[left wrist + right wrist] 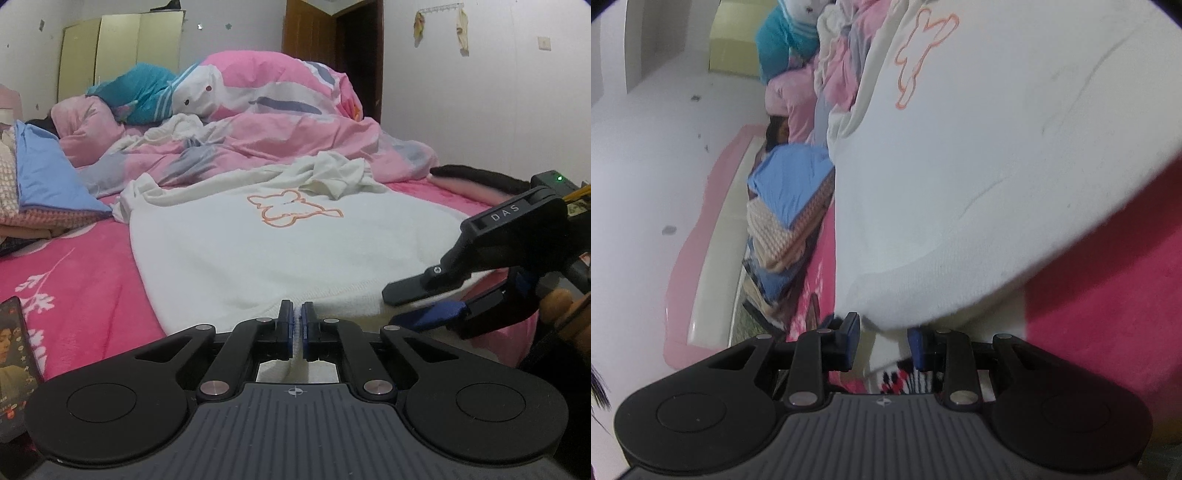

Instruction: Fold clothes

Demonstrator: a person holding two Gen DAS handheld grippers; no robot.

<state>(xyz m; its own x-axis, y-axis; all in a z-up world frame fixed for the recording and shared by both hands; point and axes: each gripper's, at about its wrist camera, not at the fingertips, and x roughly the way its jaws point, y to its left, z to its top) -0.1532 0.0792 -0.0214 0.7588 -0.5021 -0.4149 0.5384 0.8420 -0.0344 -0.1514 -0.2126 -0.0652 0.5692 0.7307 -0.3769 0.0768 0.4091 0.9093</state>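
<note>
Looking over the bed (70, 280), its hot pink blanket takes up most of the room, and a white sweater (280, 251) with an orange bear outline lies spread flat across it, hem toward the near edge. Behind it there's a heaped pink quilt (280, 110), a teal plush toy (144, 92) and a crumpled white garment (340, 177) lying on the sweater's far end. A folded pile with a blue piece on top (48, 177) sits off to the left, and a phone (14, 354) leans at the near left corner.

The left wrist view shows the door, the wardrobe and the whole sweater laid out; the right wrist view is rolled sideways and mostly filled by white knit, so the room is cut off there.

The left tool (297, 319) is pinched closed on the sweater's hem. The right tool (882, 341) sits at the hem's right corner, half parted with the thick edge between its blue pads (852, 341); whether they actually press it, I can't tell.
</note>
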